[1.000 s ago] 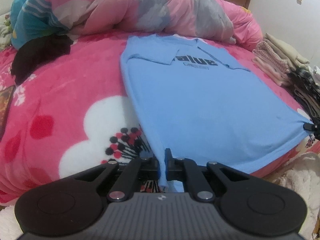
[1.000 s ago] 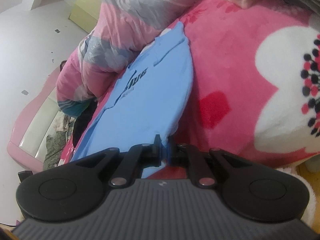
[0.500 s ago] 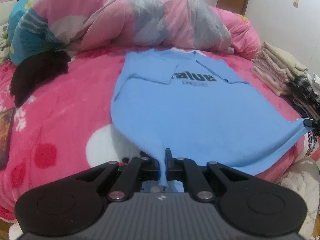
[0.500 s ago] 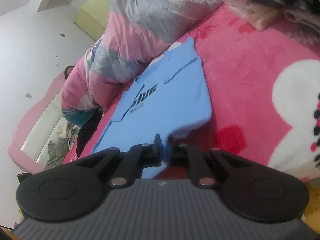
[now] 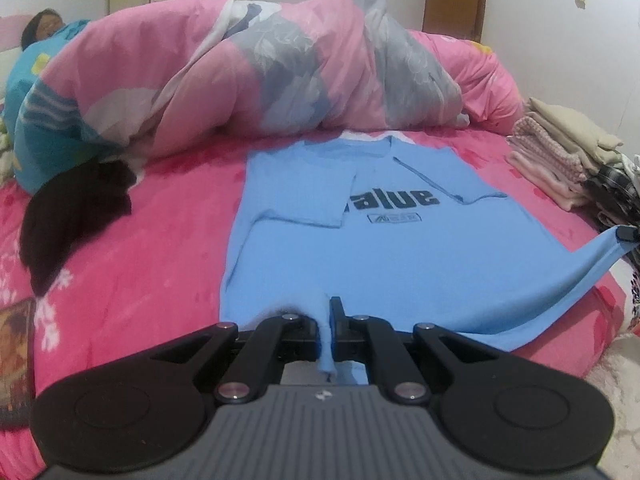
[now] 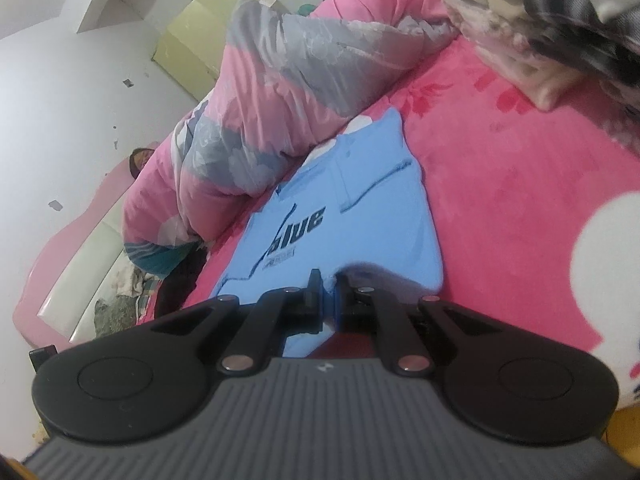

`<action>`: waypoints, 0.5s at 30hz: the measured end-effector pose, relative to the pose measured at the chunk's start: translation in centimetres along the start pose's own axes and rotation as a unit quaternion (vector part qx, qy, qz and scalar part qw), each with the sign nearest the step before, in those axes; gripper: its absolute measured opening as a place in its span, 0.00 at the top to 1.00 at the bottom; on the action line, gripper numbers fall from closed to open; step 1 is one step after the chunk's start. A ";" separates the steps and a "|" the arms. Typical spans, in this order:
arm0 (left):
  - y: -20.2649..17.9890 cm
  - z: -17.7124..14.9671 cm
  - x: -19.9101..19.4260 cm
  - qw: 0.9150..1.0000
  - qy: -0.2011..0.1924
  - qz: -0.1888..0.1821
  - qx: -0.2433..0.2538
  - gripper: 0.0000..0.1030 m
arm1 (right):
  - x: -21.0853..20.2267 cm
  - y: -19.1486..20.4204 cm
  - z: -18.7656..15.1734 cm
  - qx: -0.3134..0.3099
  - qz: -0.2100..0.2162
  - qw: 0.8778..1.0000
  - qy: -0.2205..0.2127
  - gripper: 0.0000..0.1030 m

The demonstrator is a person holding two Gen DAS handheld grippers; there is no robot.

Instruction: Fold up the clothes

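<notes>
A light blue T-shirt [image 5: 384, 264] bearing dark navy lettering is lying on a hot-pink blanket [image 5: 152, 264] that is showing red and white flower shapes. A quilt [image 5: 256, 80] behind is displaying pink and grey floral patches with teal stripes. A black garment [image 5: 68, 216] is darkening one side, and beige, pink and plaid folded clothes [image 5: 560, 160] are stacking opposite

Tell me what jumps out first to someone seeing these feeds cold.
The light blue T-shirt spread on the bright pink flowered blanket, both sleeves folded in over the chest print. The left gripper and right gripper are each shut on a bottom-hem corner, raised off the bed. Behind lies a bunched pink and grey duvet; folded clothes are stacked at the right edge.
</notes>
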State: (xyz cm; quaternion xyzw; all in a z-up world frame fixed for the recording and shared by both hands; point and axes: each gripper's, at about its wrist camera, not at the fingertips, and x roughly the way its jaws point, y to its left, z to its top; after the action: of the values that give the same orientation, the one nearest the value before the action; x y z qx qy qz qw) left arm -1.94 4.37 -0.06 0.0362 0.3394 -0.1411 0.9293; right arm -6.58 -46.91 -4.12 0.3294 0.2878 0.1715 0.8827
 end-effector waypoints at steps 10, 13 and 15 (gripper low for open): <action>0.1 1.9 1.8 1.000 0.001 0.012 0.016 0.96 | 2.2 0.2 2.1 -0.002 -0.002 1.000 -0.003 0.97; 0.1 2.3 2.3 1.000 0.002 0.016 0.020 0.96 | 2.7 0.2 2.7 -0.003 -0.003 1.000 -0.002 0.97; 0.1 2.6 2.5 1.000 0.002 0.018 0.024 0.96 | 3.1 0.2 3.0 -0.003 -0.003 1.000 -0.002 0.97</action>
State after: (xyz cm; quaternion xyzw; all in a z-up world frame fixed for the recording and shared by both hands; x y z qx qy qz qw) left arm 1.56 3.45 0.31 0.0643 0.3368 -0.1324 0.9300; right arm -2.38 -46.69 -3.37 0.3262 0.2862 0.1691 0.8849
